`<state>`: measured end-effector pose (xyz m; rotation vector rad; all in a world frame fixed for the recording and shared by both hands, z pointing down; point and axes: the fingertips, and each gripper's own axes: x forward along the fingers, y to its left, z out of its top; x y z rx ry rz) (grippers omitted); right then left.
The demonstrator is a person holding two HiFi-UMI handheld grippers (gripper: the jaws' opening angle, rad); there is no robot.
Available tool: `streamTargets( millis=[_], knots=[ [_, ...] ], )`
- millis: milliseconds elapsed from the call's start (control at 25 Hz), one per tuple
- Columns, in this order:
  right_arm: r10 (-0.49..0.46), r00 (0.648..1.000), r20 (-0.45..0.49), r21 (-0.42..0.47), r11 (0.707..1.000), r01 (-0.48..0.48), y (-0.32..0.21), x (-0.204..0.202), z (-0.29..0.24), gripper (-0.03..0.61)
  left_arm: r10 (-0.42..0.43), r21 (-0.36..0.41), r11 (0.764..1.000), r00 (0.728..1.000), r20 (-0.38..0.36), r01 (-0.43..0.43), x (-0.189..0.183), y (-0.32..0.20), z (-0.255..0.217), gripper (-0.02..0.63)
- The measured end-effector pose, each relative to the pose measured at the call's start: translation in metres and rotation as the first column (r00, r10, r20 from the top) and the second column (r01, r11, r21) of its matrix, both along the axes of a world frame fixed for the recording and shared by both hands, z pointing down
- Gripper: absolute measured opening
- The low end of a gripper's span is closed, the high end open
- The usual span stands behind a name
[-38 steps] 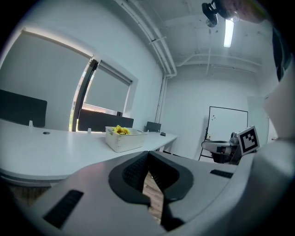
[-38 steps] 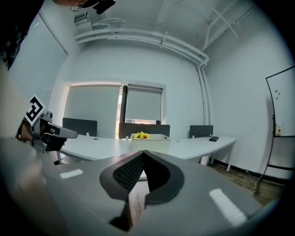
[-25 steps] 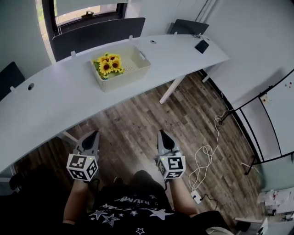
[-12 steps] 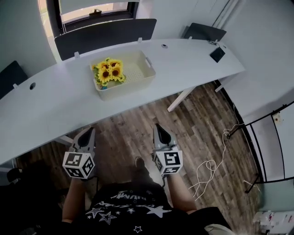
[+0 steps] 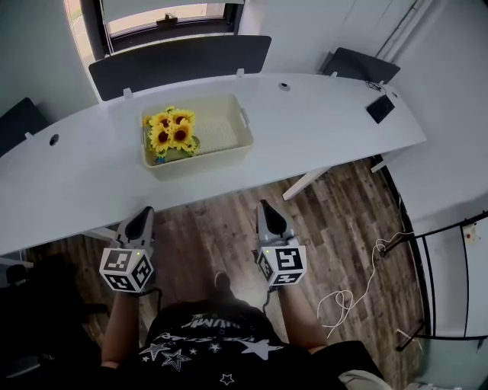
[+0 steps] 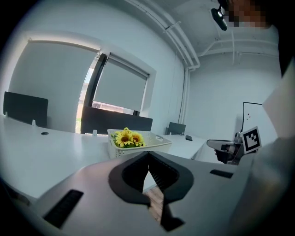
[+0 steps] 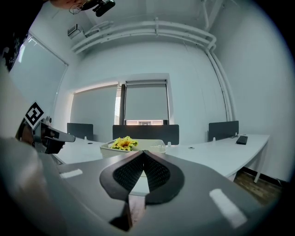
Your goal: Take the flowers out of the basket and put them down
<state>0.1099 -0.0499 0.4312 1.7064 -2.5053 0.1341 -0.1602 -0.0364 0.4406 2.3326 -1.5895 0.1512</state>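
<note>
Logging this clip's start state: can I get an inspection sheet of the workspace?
Surface: long curved white desk, mostly bare.
Job's things: yellow sunflowers in the left end of the cream perforated plastic basket on the desk.
Clutter: flat black device at the desk's right end.
Grippers: left gripper and right gripper both shut, empty, short of the desk.
Cables: white cable looped on the wooden floor, right side.
Surroundings: dark divider panels behind the desk; window.

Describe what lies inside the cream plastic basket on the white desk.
Yellow sunflowers with green leaves fill the left end of the cream plastic basket in the head view; its right end is bare perforated floor. The blooms hide their stems and whatever lies beneath.
</note>
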Motion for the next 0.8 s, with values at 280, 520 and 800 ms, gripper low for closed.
streamTargets(
  millis=[280,520,800],
  knots=[
    [-0.112,0.994,0.007,-0.001,0.994,0.112,-0.036,-0.004,0.003,0.003,-0.101,-0.014,0.995,0.995,-0.005,0.101,0.006,-0.010,0.006,0.009],
    [-0.183,0.983,0.031,-0.002,0.983,0.183,-0.063,-0.017,0.003,0.002,-0.165,-0.014,0.986,0.986,0.001,0.165,0.003,-0.015,0.005,0.009],
    [-0.224,0.974,0.032,-0.014,0.974,0.225,-0.092,-0.052,0.001,0.002,-0.186,-0.057,0.981,0.982,0.022,0.187,-0.023,-0.028,0.017,0.009]
  ],
)
